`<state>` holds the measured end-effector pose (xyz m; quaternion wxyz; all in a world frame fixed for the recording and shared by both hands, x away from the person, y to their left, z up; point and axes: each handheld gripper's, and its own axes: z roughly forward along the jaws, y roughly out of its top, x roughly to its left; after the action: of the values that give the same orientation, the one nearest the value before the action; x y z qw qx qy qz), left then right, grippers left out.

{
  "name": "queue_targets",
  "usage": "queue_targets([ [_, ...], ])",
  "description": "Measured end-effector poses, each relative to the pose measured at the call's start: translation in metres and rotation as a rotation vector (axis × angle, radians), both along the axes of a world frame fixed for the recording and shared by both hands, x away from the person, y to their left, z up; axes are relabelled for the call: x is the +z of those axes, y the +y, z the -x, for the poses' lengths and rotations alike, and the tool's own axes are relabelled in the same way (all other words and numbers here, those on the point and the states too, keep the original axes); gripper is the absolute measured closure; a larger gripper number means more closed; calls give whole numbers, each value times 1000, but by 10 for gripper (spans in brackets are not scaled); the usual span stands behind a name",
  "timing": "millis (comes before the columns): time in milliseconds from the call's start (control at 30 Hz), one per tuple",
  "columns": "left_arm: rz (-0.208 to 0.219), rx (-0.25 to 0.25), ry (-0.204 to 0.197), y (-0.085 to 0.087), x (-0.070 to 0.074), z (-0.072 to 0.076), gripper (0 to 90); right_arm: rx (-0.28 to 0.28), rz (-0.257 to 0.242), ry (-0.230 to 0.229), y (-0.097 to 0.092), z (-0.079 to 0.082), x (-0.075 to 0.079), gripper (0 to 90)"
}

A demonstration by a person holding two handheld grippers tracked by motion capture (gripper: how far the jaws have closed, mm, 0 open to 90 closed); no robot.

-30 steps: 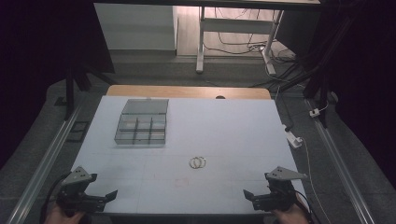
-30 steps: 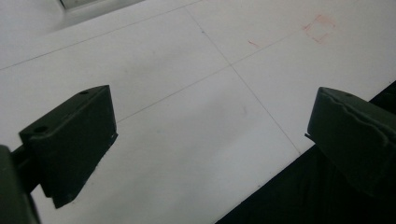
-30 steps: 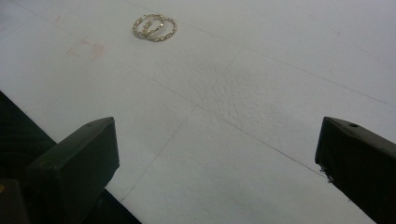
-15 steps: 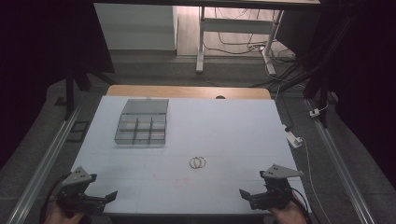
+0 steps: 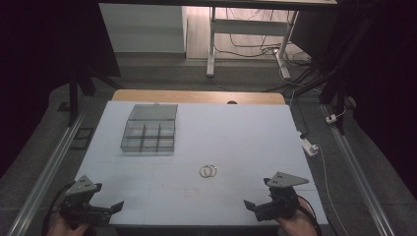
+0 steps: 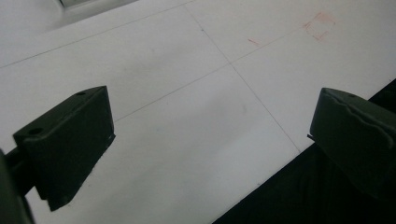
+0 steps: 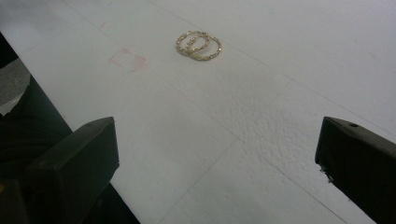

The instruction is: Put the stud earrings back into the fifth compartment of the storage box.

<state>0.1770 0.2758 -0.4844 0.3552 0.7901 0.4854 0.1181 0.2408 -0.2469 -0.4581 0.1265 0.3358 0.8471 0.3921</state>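
Two overlapping gold rings [image 7: 198,45] lie flat well short of the compartment box [image 5: 149,135], likely light, stiff, slippery—pinch one rim; left gripper [image 6: 210,130] and right gripper [image 7: 217,158] both gape wide, empty.

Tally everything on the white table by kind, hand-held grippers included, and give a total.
Gold rings: 2, overlapping
Clear divided box: 1, lid open
Hand-held grippers: 2, left and right, both open at the near edge
Total: 5
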Motion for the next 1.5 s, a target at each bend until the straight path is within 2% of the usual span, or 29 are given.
queue_targets([
  [300, 2, 1, 0, 0, 0, 0, 1, 40, -15, 7, 13, -6, -2, 0],
  [633, -2, 0, 5, 0, 0, 0, 1, 83, -42, 49, 28, -14, -3, 0],
  [767, 1, 0, 6, 0, 0, -1, 1, 115, -20, 46, 38, -15, -5, 0],
  [1033, 7, -1, 9, 0, 0, -1, 1, 114, -26, 52, 50, -24, -9, 0],
  [1233, 16, -2, 12, 1, 0, -2, 0, 127, 11, 57, 66, -30, -14, 0],
  [1400, 21, -1, 14, 2, -1, -2, 0, 152, 13, 55, 80, -36, -16, 0],
  [1500, 23, -1, 14, 2, 0, -2, 0, 156, 12, 74, 87, -42, -20, 0],
])
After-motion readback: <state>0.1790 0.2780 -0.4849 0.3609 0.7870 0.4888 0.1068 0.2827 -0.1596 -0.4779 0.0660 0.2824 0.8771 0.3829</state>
